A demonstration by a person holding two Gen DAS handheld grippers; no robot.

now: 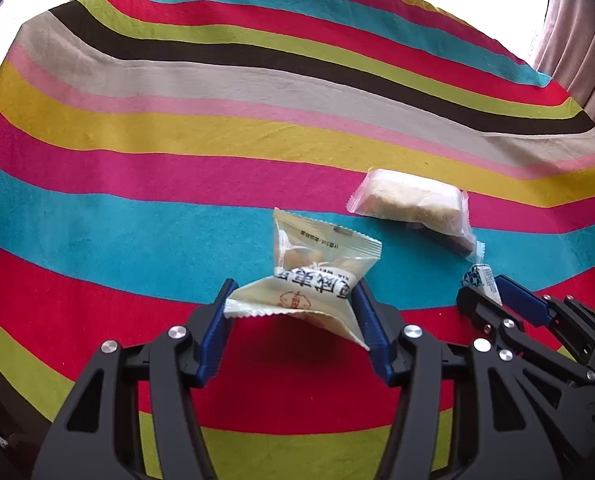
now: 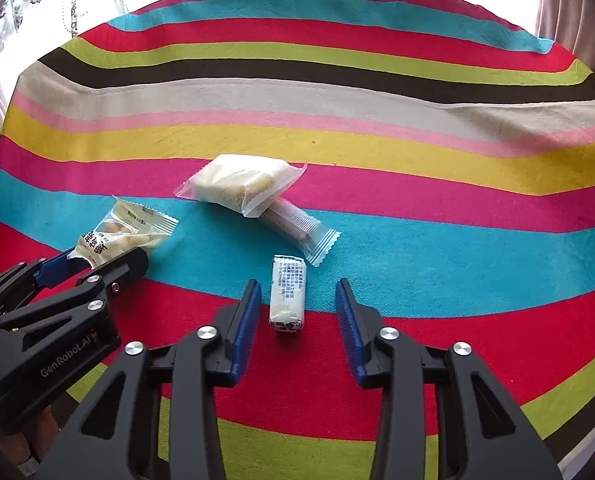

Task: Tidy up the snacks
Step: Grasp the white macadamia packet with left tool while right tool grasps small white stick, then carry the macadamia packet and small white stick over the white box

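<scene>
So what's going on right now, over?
Left tool shut on cream snack packet. Right tool open around small white candy, not gripping. Two wrapped snacks beyond; path clear.

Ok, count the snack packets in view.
4: cream packet in the left claw; small candy between the open right claw; clear pouch lying over a stick packet.

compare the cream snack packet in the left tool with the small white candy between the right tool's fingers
The cream crinkle-edged snack packet is lifted off the striped cloth, pinched by the left tool; the small white wrapped candy lies on the cloth inside the open right tool, ungripped. The packet is bigger, flat and partly see-through; the candy is a compact opaque block. Both carry printed text.
</scene>
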